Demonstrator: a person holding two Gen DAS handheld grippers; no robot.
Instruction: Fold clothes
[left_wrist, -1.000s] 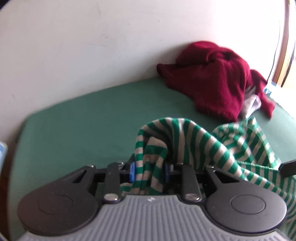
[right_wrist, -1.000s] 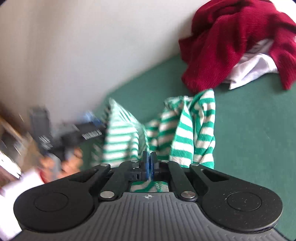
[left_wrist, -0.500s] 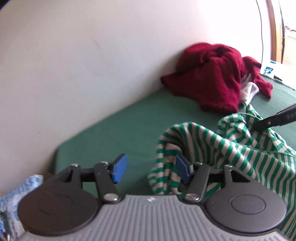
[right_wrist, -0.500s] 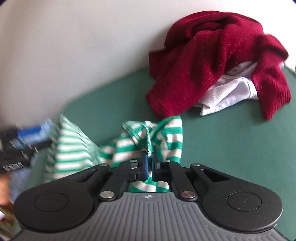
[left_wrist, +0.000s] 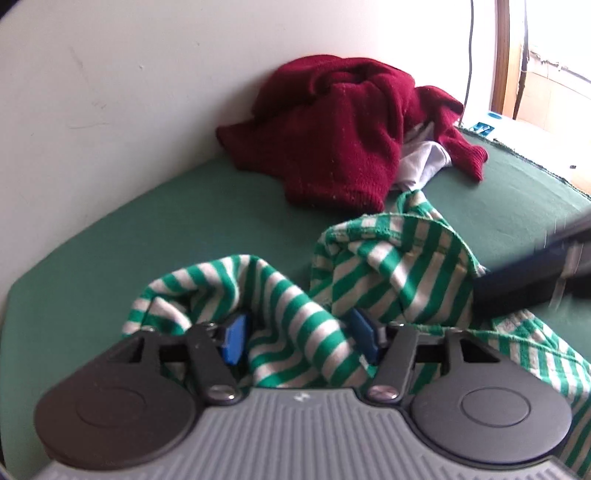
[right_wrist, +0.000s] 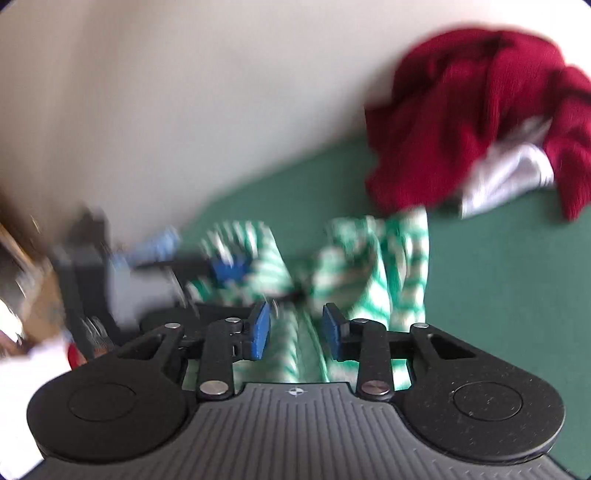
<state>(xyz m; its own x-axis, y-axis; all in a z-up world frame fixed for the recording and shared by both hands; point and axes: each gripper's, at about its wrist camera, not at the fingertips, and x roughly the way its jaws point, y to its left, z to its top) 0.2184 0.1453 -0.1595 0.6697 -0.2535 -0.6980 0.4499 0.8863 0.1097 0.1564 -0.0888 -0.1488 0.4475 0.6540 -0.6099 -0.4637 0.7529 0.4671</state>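
Note:
A green-and-white striped garment (left_wrist: 399, 258) lies crumpled on the green-covered surface (left_wrist: 147, 229). My left gripper (left_wrist: 298, 339) is open, its blue pads apart with a loose fold of the striped cloth between them. In the right wrist view, which is blurred, the striped garment (right_wrist: 369, 258) runs between the blue pads of my right gripper (right_wrist: 295, 330), which is open too. The left gripper (right_wrist: 229, 269) shows there as a blur on the garment's left side. The right gripper (left_wrist: 517, 280) appears as a dark blurred shape at the garment's right edge.
A dark red knitted sweater (left_wrist: 340, 140) is heaped against the pale wall (left_wrist: 147, 74), with a white garment (left_wrist: 424, 162) under it. The green cover's far edge (left_wrist: 535, 166) runs near a window. Blurred clutter (right_wrist: 37, 314) sits beyond the surface's left end.
My left gripper let go of the striped cloth and now straddles a fold of it. My right gripper, shut on the cloth before, has opened. Both views shifted.

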